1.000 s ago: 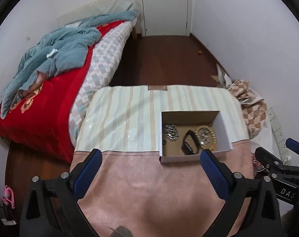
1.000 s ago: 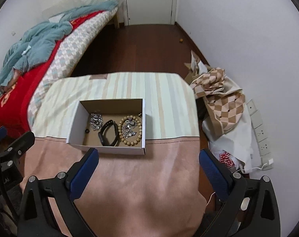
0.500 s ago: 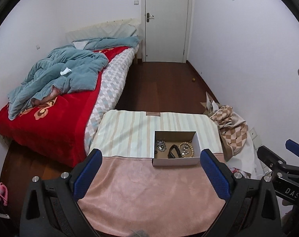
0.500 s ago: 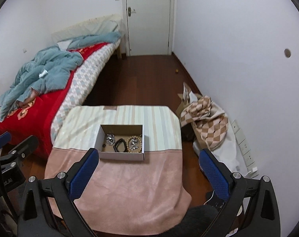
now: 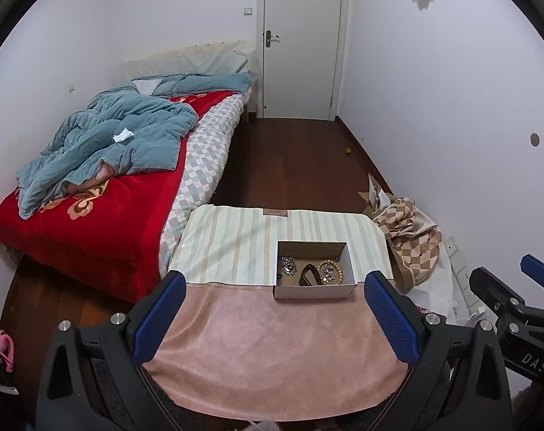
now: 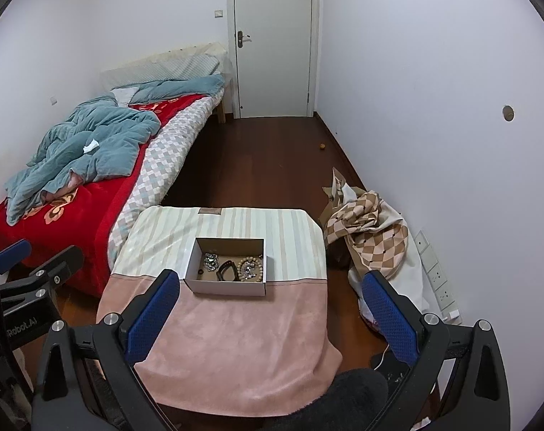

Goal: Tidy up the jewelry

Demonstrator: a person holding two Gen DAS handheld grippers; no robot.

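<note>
Both tools hang well back from the table, above its near edge, so the step in hand looks like an approach to the cardboard box that sits where the striped cloth meets the pink cloth. The left gripper is spread wide with nothing between its blue pads, and the right gripper is likewise wide apart and empty. All the jewelry lies inside the box: a silver piece toward its left wall, a black band in the middle, and a beaded bracelet toward its right wall with something sparkly in its ring. To do this well, I would come down over one piece at a time, keep the fingers clear of the box walls, and close on a single strand, since the bracelet and the piece inside it probably tangle. The light box may slide, so the other tool could steady its rim.
</note>
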